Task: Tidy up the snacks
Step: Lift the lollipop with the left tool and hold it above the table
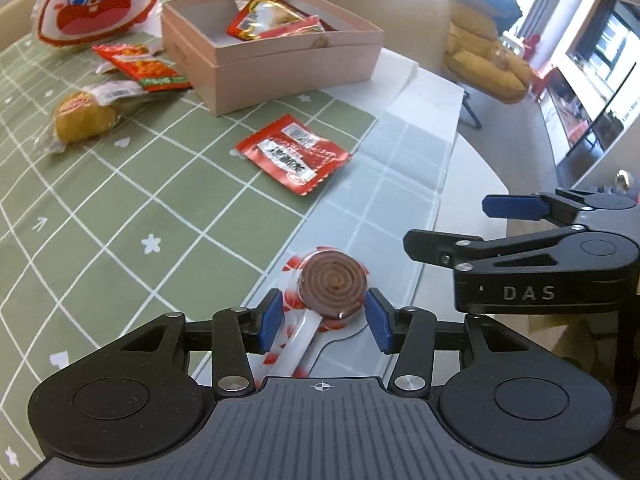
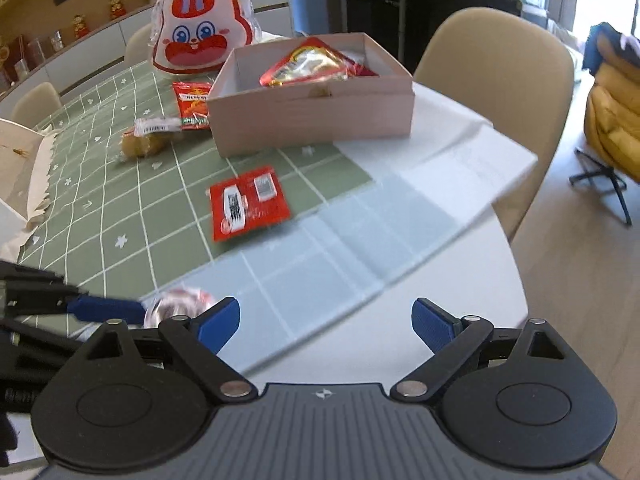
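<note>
A wrapped brown spiral lollipop [image 1: 334, 282] lies on the tablecloth's pale edge, stick pointing at the camera. My left gripper [image 1: 326, 316] is open, its blue pads on either side of the candy disc and not pressing it. My right gripper [image 2: 326, 324] hangs open and empty over the white table edge; in the left wrist view it shows at the right [image 1: 448, 224]. A pink box [image 1: 280, 68] [image 2: 312, 116] farther back holds red snack packets [image 1: 272, 16]. A red packet [image 1: 294, 154] [image 2: 248, 204] lies flat between the box and the grippers.
Left of the box lie an orange-red packet [image 1: 140, 66], a wrapped bun [image 1: 82, 118] and a rabbit-face bag [image 1: 96, 0]. A beige chair [image 2: 496, 72] stands behind the table. The table's rounded edge [image 2: 508, 264] drops off at the right. A white paper-lined box [image 2: 16, 168] sits far left.
</note>
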Tool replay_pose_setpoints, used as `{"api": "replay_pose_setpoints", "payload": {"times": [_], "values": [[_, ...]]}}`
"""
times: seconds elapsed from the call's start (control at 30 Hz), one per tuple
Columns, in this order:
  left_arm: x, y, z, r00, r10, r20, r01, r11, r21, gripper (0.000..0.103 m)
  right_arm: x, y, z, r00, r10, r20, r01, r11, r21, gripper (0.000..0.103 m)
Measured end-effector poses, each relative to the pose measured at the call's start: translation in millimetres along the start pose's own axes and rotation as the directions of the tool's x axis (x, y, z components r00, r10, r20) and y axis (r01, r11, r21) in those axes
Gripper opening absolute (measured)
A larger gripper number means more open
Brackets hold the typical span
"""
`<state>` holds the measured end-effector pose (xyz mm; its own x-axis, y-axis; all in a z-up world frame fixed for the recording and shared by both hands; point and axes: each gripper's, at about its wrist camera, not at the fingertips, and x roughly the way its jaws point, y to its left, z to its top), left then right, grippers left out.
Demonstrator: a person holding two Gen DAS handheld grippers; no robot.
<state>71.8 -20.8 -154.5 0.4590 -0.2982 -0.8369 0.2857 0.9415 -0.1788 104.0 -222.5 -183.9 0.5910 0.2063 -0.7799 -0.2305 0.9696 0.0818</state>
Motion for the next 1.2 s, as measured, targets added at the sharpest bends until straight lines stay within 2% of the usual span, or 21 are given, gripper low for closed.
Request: {"api": "replay_pose_setpoints", "payload": {"times": [0.2,0.27,0.47,0.53,0.6,0.63,0.67,0.73,0.8,0.87,0.9,1.0,1.1,1.2], "values": [[3,1,2,0.999,-0.022,0.027,0.021,1.0,0.017,0.053,0,-7,-4,0.999,-0.026,0.039,0.026,1.0,0.006,0.093],[4,4,2,0.999,-0.026,0.029,0.026,1.0,0.012,0.054,5,-10,-2,0.998,-0.048,0.033,0.047,0.999,0.011,0.089],[2,22,6,0.999,0.013,0.053,-0.009,0.997,-0.072,0.051,3,-26,-1,0.999,-0.033,-0.008,0.034,0.988,0.15,0.08],[0,29,0,0.994,0.06,0.096,-0.047,0.99,-0.131,0.052,-7,-16,2,0.994,-0.091,0.052,0.084,0.987,0.138,0.08],[0,35,-4,0.986,0.078,0.145,-0.048,0.979,-0.198,0.052,-12,-4,3,0.973,-0.199,0.117,0.176,0.968,0.178,0.08],[2,35,-2,0.986,0.084,0.141,-0.058,0.982,-0.181,0.053,-8,2,5,0.971,-0.205,0.124,0.181,0.967,0.177,0.08],[5,34,6,0.987,0.106,0.125,-0.086,0.985,-0.152,0.055,-1,7,12,0.981,-0.153,0.12,0.137,0.981,0.135,0.076],[9,32,14,0.983,0.145,0.116,-0.128,0.982,-0.141,0.052,12,13,23,0.982,-0.148,0.115,0.135,0.984,0.115,0.07],[13,25,9,0.973,0.175,0.15,-0.17,0.984,-0.042,0.056,16,12,21,0.983,-0.087,0.159,0.072,0.992,0.099,0.07],[17,20,8,0.967,0.198,0.16,-0.202,0.979,0.013,0.059,31,10,17,0.991,-0.078,0.112,0.071,0.995,0.071,0.07],[17,22,11,0.97,0.194,0.147,-0.196,0.981,0.0,0.059,39,9,17,0.994,-0.079,0.069,0.076,0.996,0.049,0.071],[17,29,18,0.977,0.172,0.123,-0.168,0.985,-0.044,0.058,33,8,22,0.991,-0.109,0.074,0.112,0.993,-0.041,0.07],[16,34,22,0.98,0.161,0.114,-0.15,0.984,-0.095,0.058,25,-1,30,0.992,-0.086,0.094,0.09,0.995,-0.044,0.07],[17,33,23,0.98,0.164,0.112,-0.154,0.983,-0.095,0.058,28,-9,37,0.991,-0.099,0.096,0.103,0.994,-0.047,0.071]]}}
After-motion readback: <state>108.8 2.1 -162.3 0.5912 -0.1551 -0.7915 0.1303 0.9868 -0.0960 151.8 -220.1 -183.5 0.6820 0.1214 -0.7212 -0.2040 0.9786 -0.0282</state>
